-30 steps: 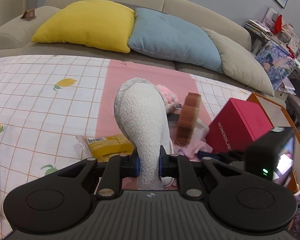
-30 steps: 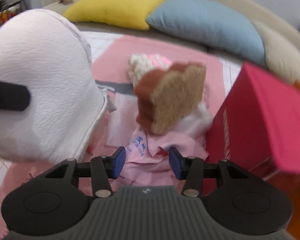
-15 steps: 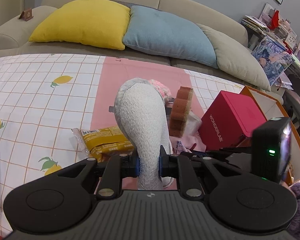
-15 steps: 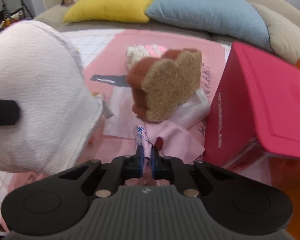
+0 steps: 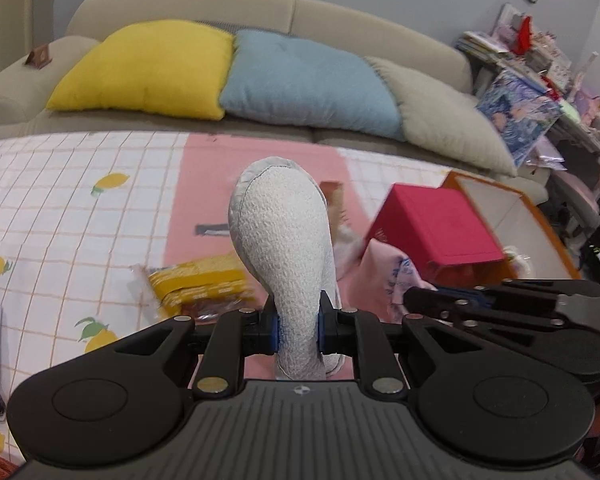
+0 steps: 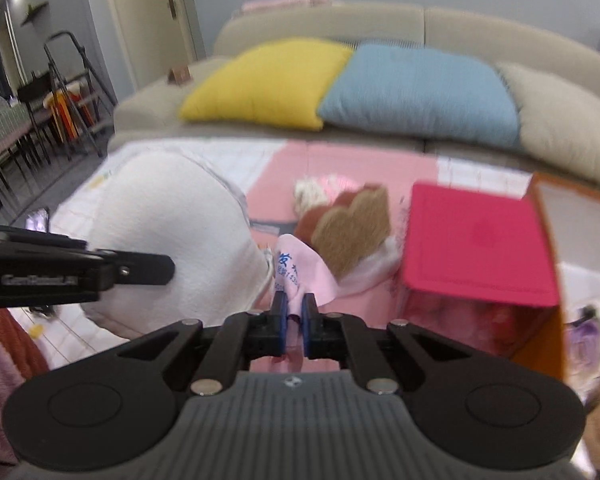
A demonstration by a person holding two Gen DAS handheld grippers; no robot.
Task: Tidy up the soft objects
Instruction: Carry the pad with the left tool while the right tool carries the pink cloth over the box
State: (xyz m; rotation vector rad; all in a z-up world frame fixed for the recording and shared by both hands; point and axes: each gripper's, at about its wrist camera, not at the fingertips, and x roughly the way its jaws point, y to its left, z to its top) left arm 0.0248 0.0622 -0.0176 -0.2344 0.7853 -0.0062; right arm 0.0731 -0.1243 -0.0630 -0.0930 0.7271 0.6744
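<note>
My left gripper [image 5: 298, 330] is shut on a white-grey padded mitt [image 5: 284, 244] and holds it upright above the table; the mitt also shows in the right wrist view [image 6: 172, 240]. My right gripper [image 6: 294, 320] is shut on a pink cloth [image 6: 296, 272] with blue print and lifts its edge; the cloth shows in the left wrist view [image 5: 384, 272] too. A brown toast-shaped plush [image 6: 352, 236] leans on a white cloth [image 6: 376, 268] behind it. A pink-white fluffy item [image 6: 320, 188] lies further back.
A red box [image 6: 476, 240] leans in an orange-rimmed box [image 6: 548, 208] at the right. A yellow snack packet [image 5: 200, 284] lies left of the mitt. A phone [image 6: 36, 220] lies at the table's left. The sofa with yellow, blue and beige cushions [image 5: 308, 80] stands behind.
My right gripper shut on the pink cloth and has lifted and pulled it back. My left gripper has kept hold of the mitt and shifted slightly.
</note>
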